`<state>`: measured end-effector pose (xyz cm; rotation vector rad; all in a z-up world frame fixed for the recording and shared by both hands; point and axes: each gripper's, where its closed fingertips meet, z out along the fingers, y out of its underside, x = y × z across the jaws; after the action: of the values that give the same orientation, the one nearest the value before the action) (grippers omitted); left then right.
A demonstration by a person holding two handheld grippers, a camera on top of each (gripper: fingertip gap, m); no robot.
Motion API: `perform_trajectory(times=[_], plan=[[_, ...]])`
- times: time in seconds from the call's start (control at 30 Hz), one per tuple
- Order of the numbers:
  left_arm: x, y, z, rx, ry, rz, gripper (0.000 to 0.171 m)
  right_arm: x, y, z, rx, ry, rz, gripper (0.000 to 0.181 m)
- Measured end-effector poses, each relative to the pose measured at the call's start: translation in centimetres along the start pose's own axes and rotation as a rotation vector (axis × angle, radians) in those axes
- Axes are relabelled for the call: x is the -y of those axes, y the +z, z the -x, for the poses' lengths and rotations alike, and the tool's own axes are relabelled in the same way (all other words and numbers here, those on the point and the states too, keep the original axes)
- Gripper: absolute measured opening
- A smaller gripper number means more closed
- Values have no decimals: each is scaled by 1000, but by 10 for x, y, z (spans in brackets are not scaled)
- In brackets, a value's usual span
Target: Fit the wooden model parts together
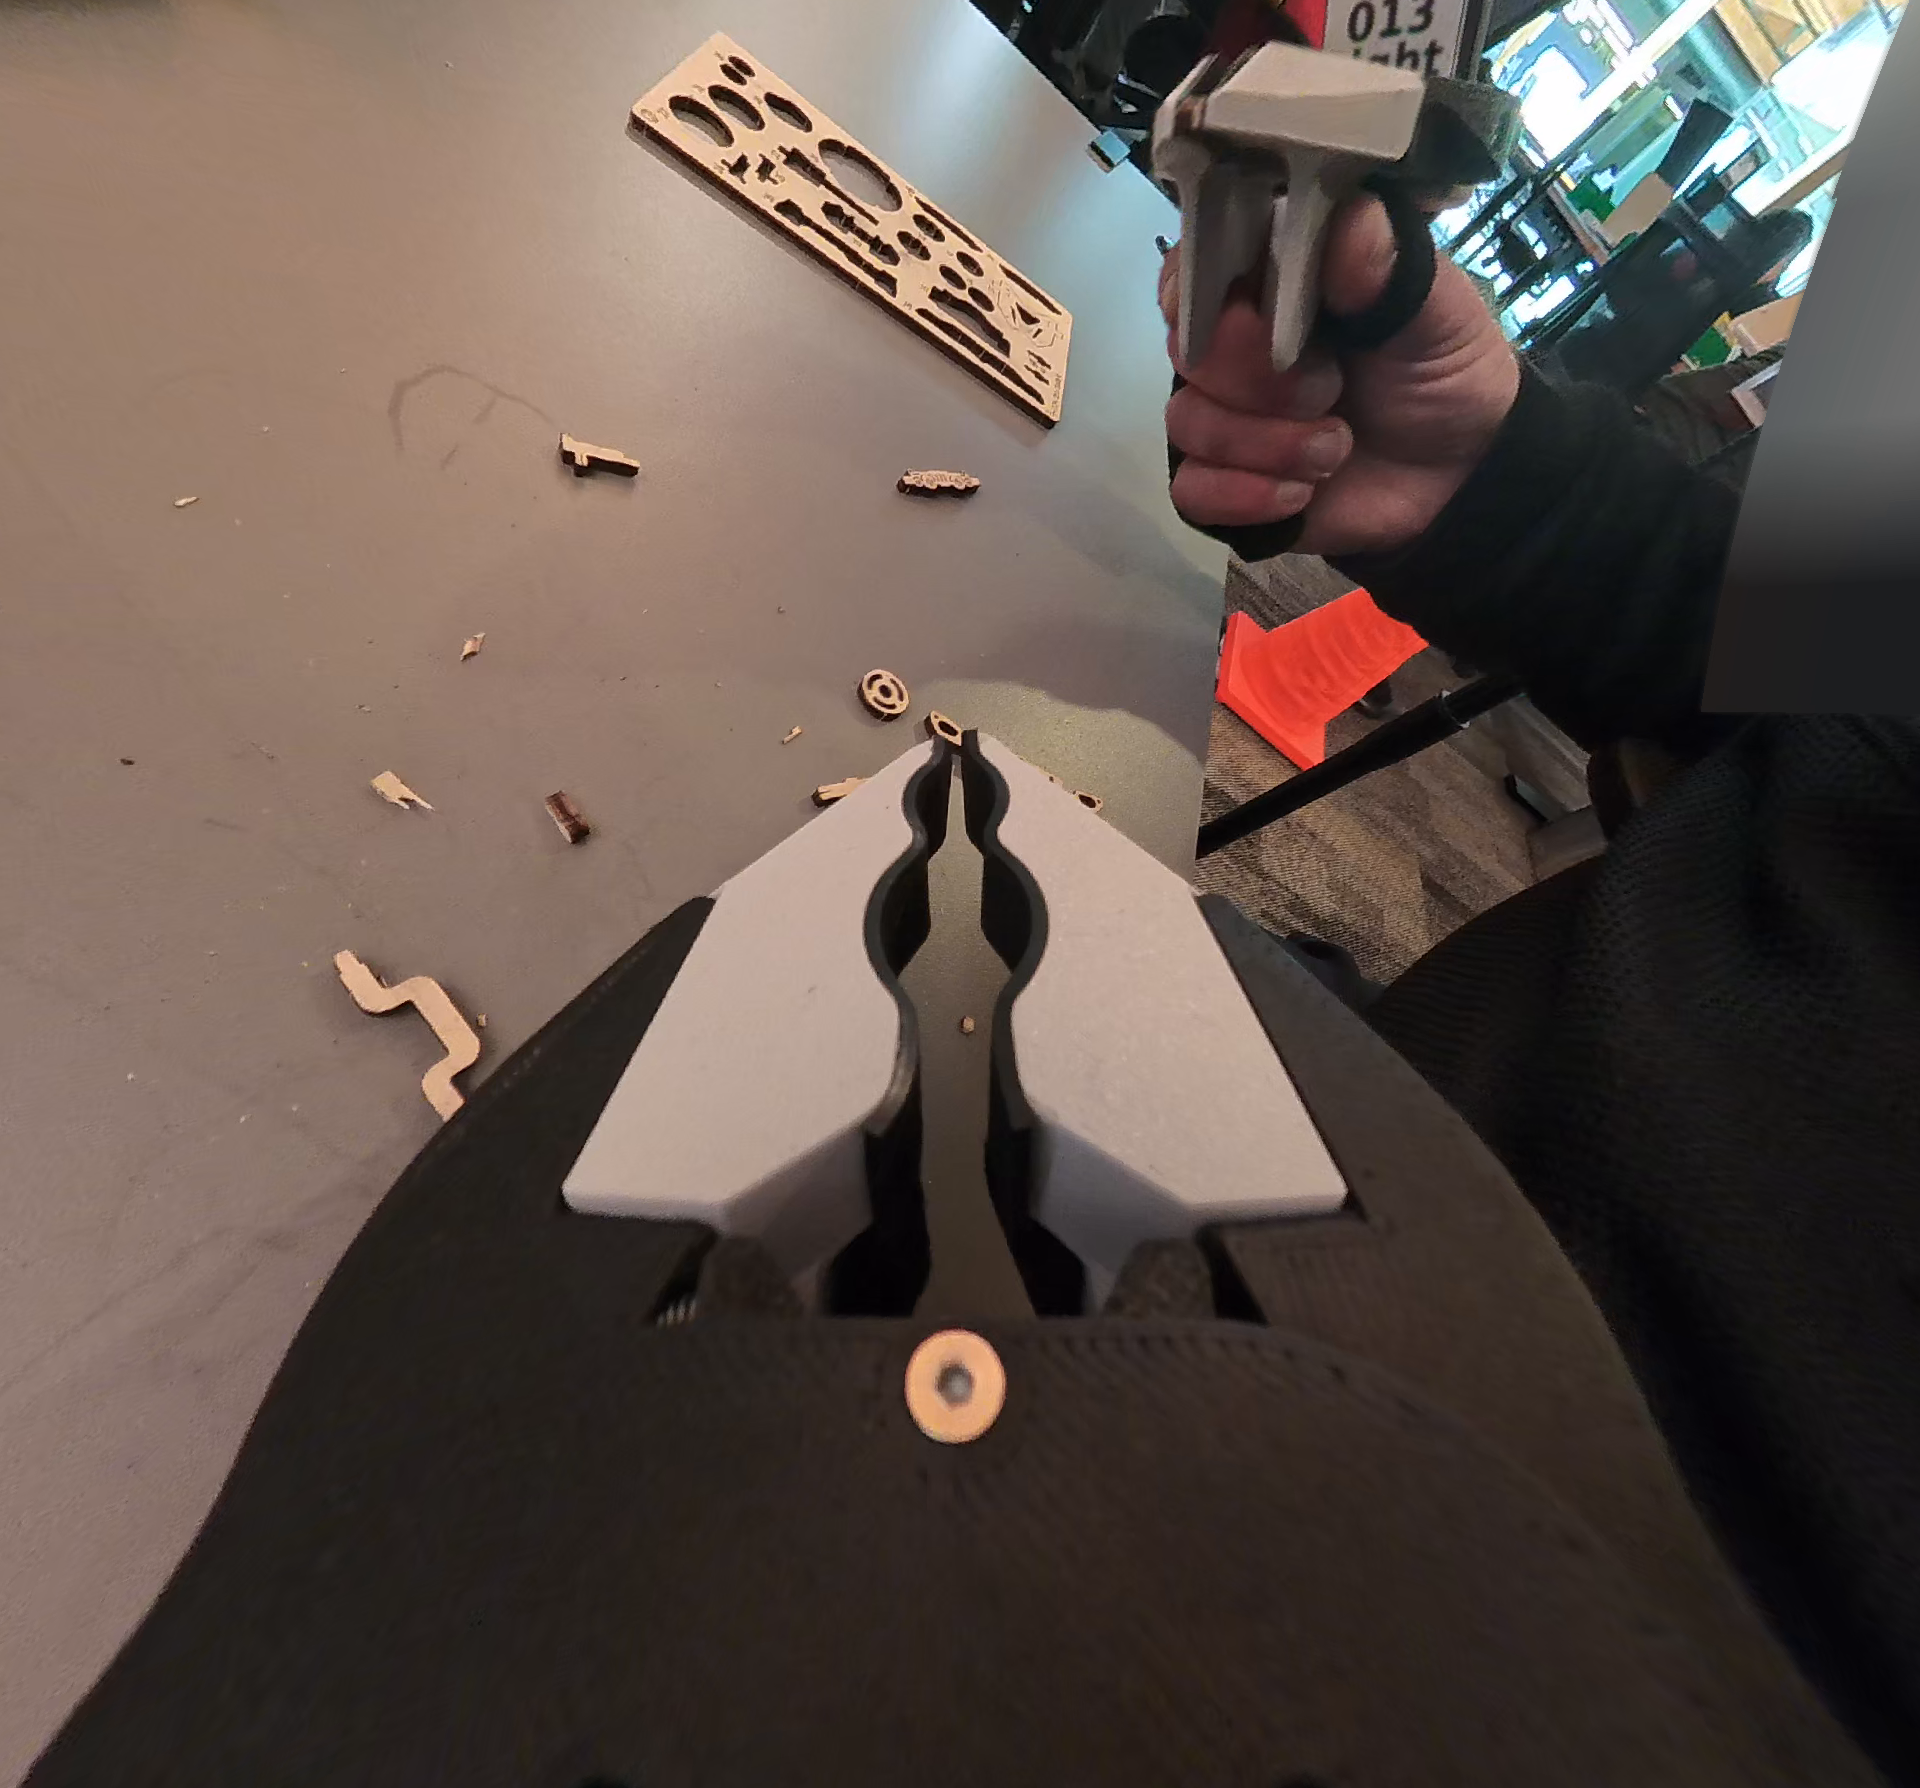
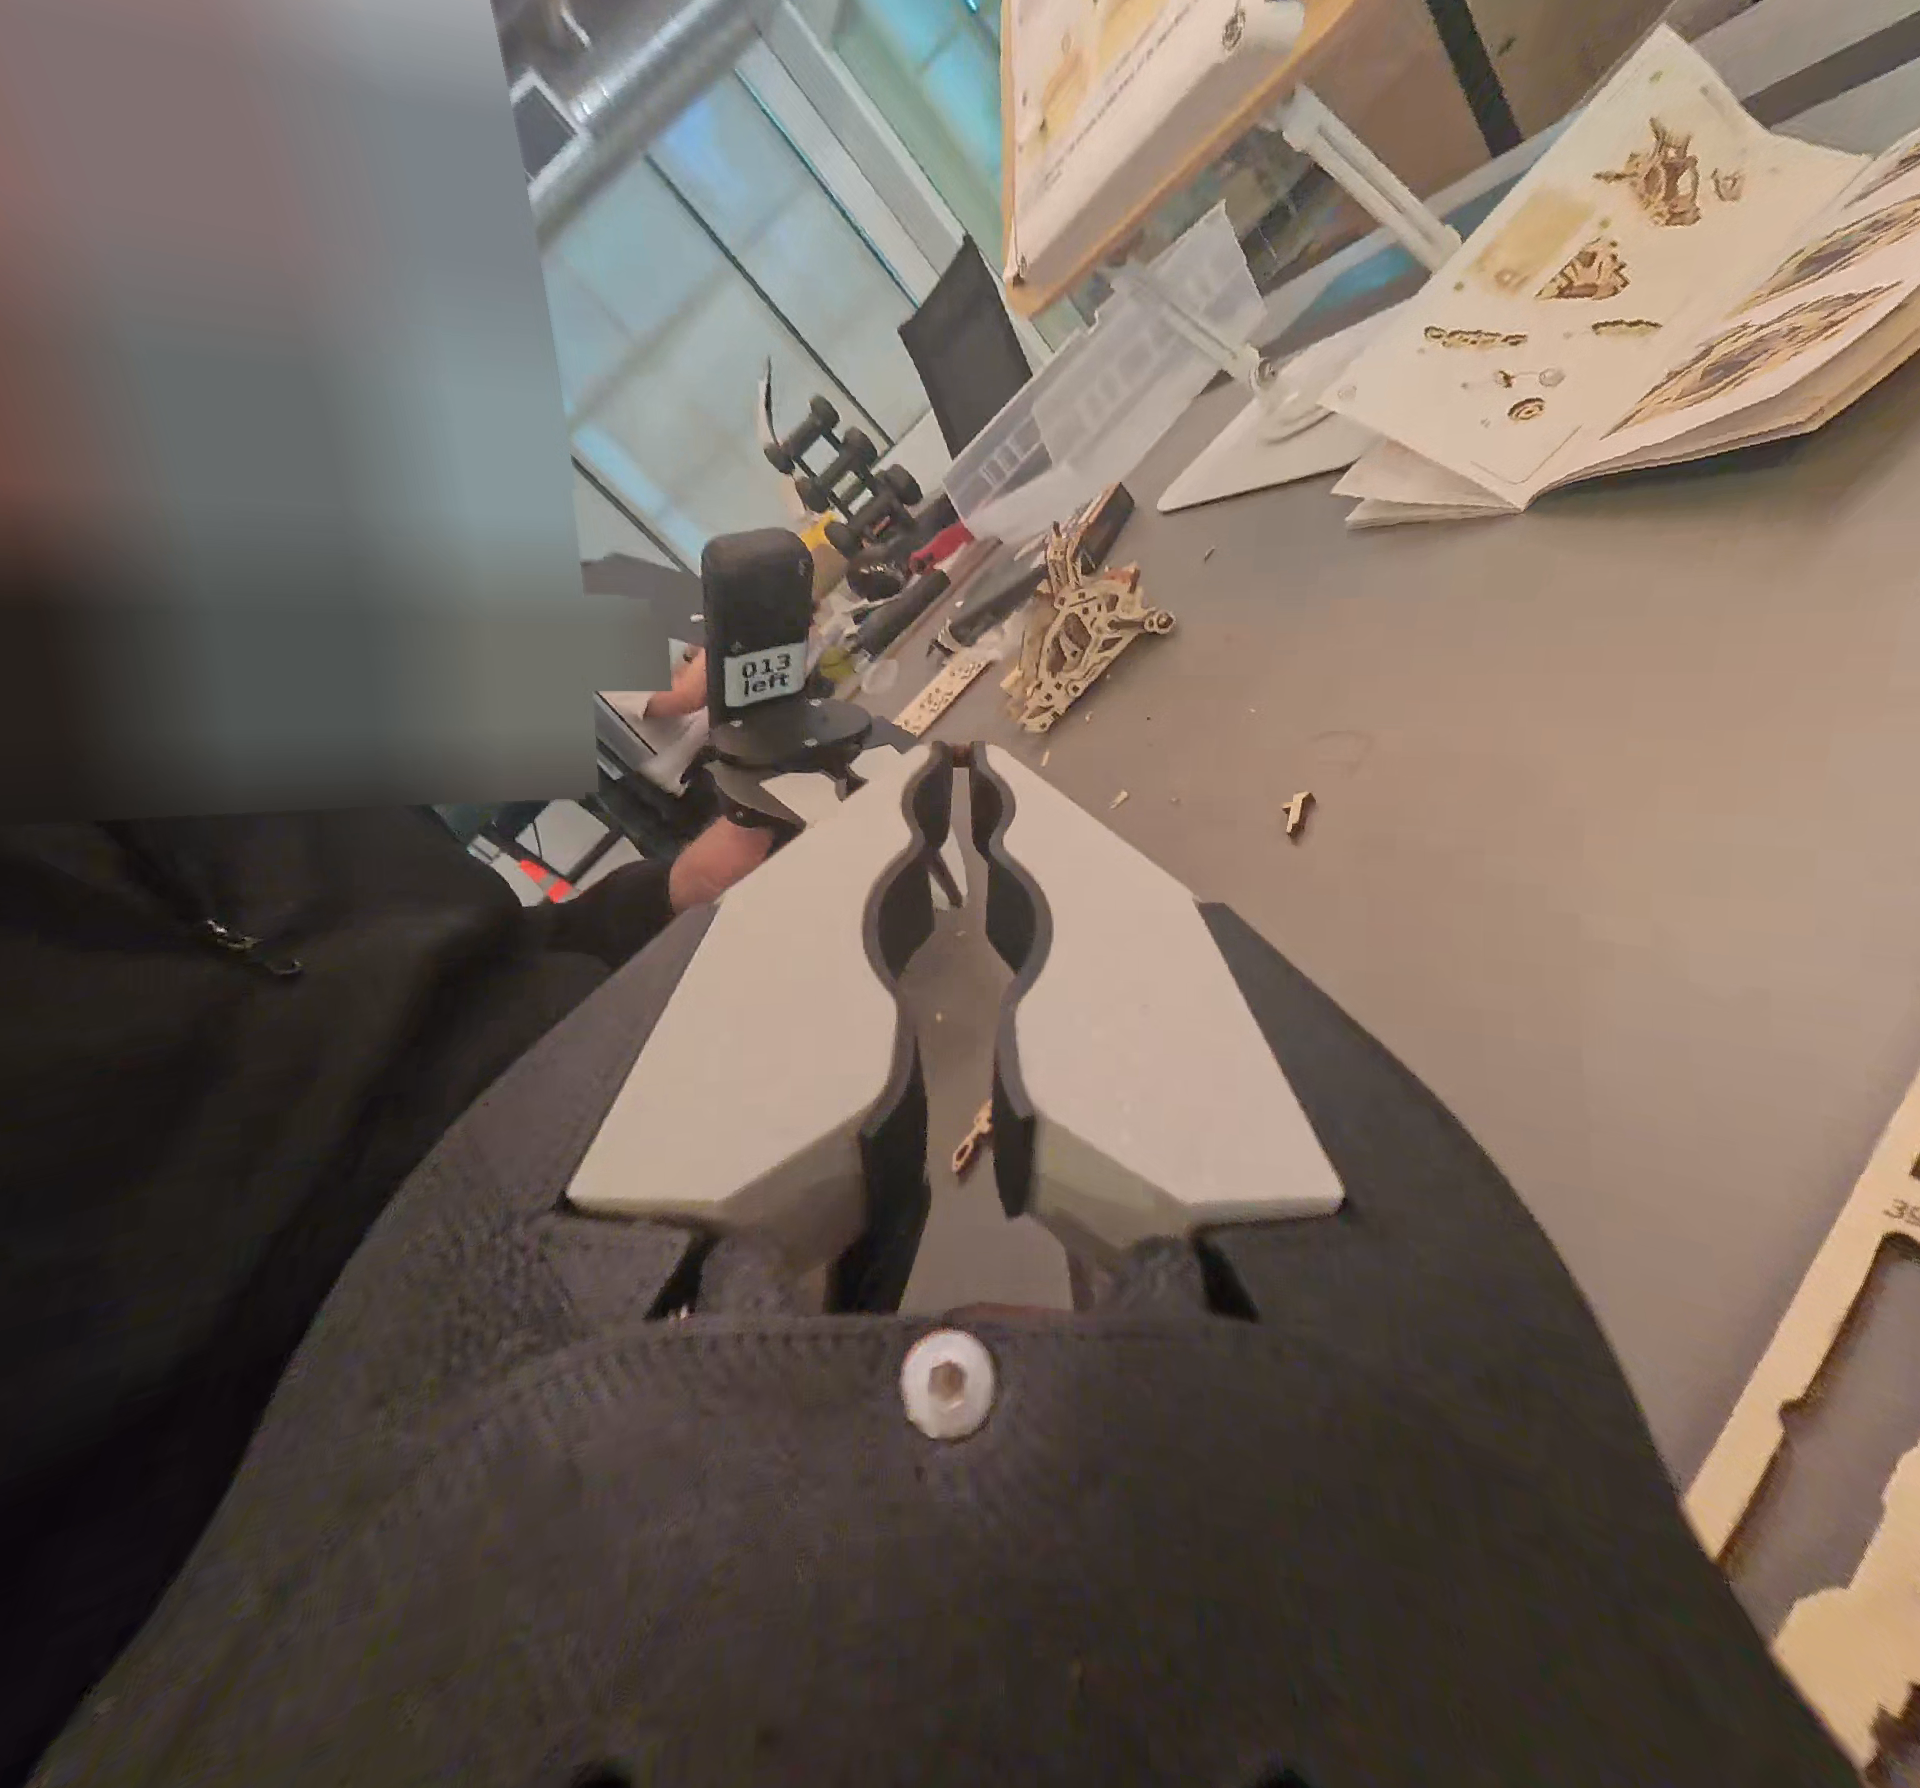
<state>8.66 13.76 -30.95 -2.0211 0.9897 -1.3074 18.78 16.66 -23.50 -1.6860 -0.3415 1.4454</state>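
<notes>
My left gripper (image 1: 956,743) hovers low over the grey table (image 1: 312,595) near its right edge. Its jaws are almost together, and a small oval wooden piece (image 1: 943,726) sticks out at the tips. My right gripper (image 2: 954,751) is held up in the air, also nearly closed, with a tiny brown wooden bit at its tips. It also shows in the left wrist view (image 1: 1242,356), gripped by a hand, its fingers pointing down. A partly built wooden model (image 2: 1081,637) stands farther along the table. A punched-out wooden sheet (image 1: 852,221) lies flat.
Loose parts lie around: a ring (image 1: 885,694), a notched bar (image 1: 597,457), a dark strip (image 1: 938,481), a bent offcut (image 1: 410,1021). An open booklet (image 2: 1621,315), a document stand (image 2: 1143,55), a clear box (image 2: 1091,388) and another wooden sheet (image 2: 1818,1375) are nearby. An orange cone (image 1: 1309,678) sits on the floor. Spacing between my two grippers at the tips: around 12 centimetres. My left gripper is the nearer one to the bent offcut (image 1: 410,1021): about 10 centimetres, against 20 centimetres.
</notes>
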Motion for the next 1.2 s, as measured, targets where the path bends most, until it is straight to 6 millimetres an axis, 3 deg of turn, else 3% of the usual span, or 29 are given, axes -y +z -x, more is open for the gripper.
perform_trajectory(times=[0.33,0.53,0.7,0.93,1.2], plan=[[0,0,-1,12,24,-12,0,7,-20,7,-7,-43,-56,1],[4,-4,-8,3,76,-41,4,-10,-27,2,-70,-93,-1,1],[11,-18,-16,15,150,-108,10,-27,-25,-2,-99,-116,52,1],[-4,-42,0,159,209,-75,13,-39,-18,-4,-122,-159,125,1],[-20,-55,17,281,246,0,13,-46,-13,-7,-146,-181,172,1]])
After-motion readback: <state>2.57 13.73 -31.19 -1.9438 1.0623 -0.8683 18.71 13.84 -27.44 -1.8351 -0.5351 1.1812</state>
